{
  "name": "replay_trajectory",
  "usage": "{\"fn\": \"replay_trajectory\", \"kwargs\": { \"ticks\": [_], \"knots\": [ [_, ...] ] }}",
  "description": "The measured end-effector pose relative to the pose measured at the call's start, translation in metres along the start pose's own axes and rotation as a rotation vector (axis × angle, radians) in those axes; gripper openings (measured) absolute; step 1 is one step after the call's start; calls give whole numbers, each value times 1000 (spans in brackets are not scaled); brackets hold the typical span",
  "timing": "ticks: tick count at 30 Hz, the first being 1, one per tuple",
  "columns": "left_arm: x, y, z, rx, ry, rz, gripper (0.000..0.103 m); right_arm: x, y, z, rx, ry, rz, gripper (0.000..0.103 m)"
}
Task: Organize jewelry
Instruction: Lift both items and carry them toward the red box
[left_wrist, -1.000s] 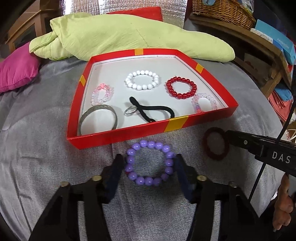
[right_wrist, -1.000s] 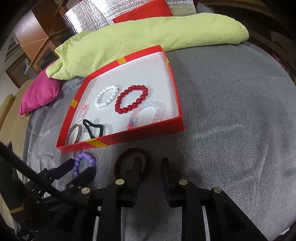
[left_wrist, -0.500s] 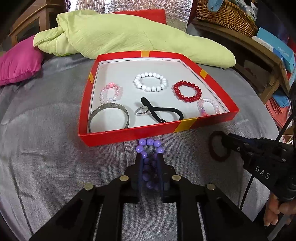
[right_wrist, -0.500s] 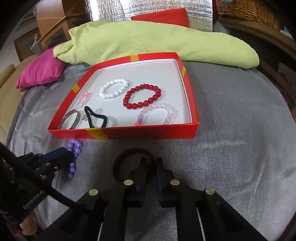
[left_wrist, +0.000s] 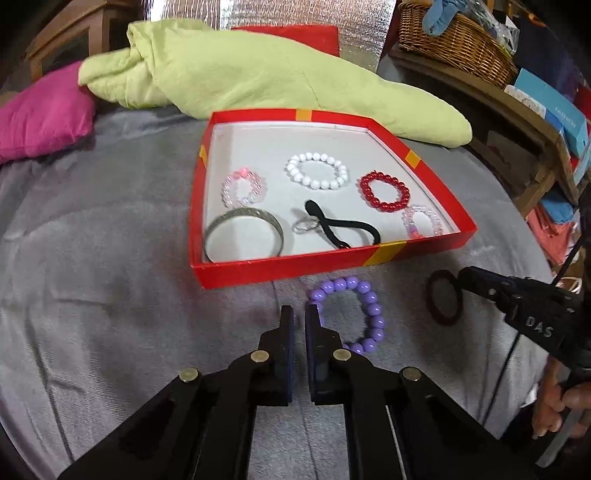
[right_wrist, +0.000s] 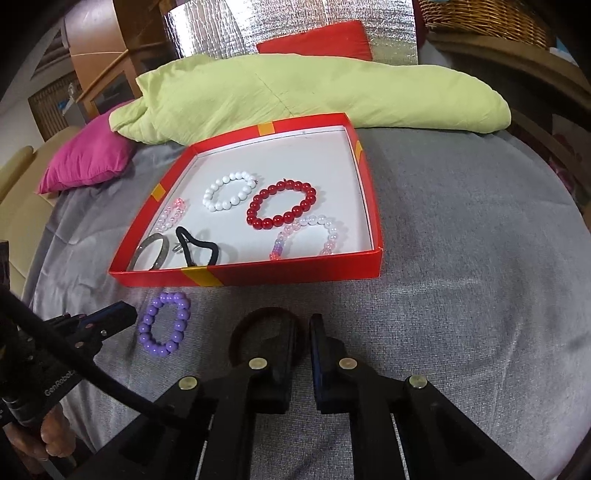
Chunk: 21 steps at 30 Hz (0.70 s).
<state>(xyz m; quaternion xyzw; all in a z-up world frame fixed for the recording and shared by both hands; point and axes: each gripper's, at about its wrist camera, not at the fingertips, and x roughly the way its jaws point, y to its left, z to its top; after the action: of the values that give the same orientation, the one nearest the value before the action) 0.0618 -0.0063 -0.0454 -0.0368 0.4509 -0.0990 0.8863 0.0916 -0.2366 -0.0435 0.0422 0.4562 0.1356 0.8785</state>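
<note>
A purple bead bracelet lies round on the grey cloth in front of the red box. My left gripper is shut just left of it. Its right finger covers the bracelet's left beads, and only cloth shows in the slit between the jaws. A dark red elastic ring lies to the right of the bracelet. My right gripper is shut on the ring's right rim. In the left wrist view the right gripper meets the ring at its upper right edge.
Inside the box lie a white bead bracelet, a red one, two pale pink ones, a metal bangle, a small ring and a black hair tie. Behind it are a green quilt, a pink cushion and a wicker basket.
The left jaws closed around the purple bracelet and squeezed it narrow. It now lies round again, right of the shut fingers, which shifted left. The right jaws closed onto the dark ring's rim.
</note>
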Motion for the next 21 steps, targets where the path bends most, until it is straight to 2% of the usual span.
{"fn": "replay_trajectory", "kwargs": {
  "ticks": [2, 4, 5, 8, 13, 17, 20, 21],
  "knots": [
    [2, 0, 0, -15, 17, -20, 18, 2, 1, -1, 3, 7, 1, 9],
    [3, -3, 0, -24, 27, -29, 63, 3, 1, -1, 3, 10, -1, 9],
    [2, -5, 0, -25, 21, -25, 68, 4, 2, -1, 3, 12, 0, 9],
    [1, -15, 0, 7, 3, -20, 69, 6, 2, -3, -1, 15, -2, 9],
    [19, -26, 0, 27, 40, 29, 69, 10, -2, -3, 11, 30, -4, 9],
    [23, -36, -2, 87, 17, 69, 69, 11, -5, -3, 24, 37, 7, 9],
    [23, -41, -4, 131, -4, 111, 60, 10, -6, -3, 37, 39, 14, 9],
    [22, -41, -4, 137, -10, 120, 52, 10, -7, -3, 41, 42, 15, 9]
  ]
}}
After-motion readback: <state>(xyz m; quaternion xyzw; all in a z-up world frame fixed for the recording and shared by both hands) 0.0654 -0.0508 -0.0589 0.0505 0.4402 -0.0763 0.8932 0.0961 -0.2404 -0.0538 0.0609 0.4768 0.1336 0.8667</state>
